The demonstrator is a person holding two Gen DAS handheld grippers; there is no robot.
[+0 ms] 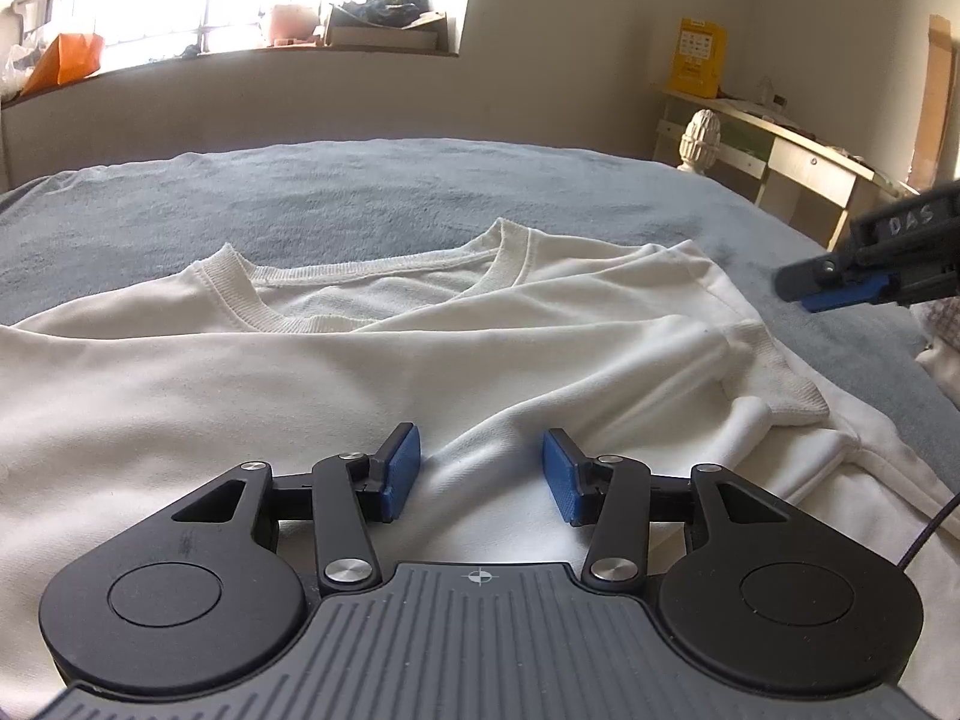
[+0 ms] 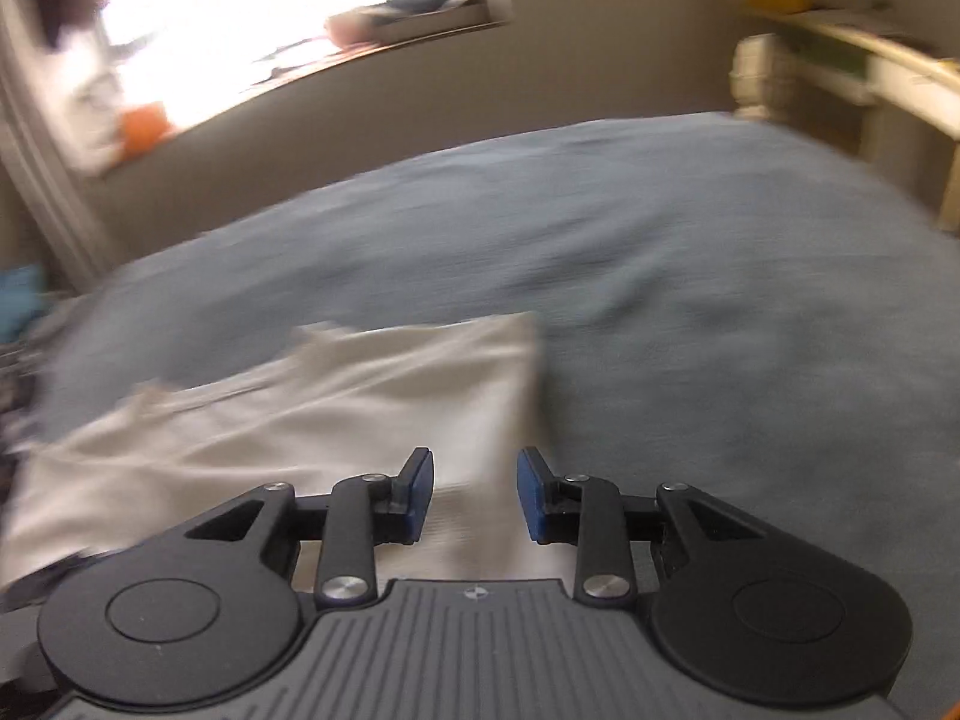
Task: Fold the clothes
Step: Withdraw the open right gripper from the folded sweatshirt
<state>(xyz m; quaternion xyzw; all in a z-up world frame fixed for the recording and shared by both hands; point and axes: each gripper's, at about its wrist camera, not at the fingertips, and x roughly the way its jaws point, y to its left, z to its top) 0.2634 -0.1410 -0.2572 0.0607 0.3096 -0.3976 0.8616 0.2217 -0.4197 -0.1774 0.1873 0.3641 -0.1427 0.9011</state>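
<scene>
My left claw (image 1: pixel 480 474) is spread about half way, and its blue pads (image 1: pixel 401 468) stand on both sides of a small ridge of the white T-shirt (image 1: pixel 420 354) without pressing it; I cannot tell if the tips touch the cloth. The shirt lies flat on the grey blanket (image 1: pixel 360 198), collar away from me, one sleeve folded over the body. My right claw (image 2: pixel 474 492) is also parted, with nothing between the pads, just above the shirt's edge (image 2: pixel 360 408). This view is blurred. In the left view the right claw (image 1: pixel 810 291) is beside the shirt, over the blanket.
</scene>
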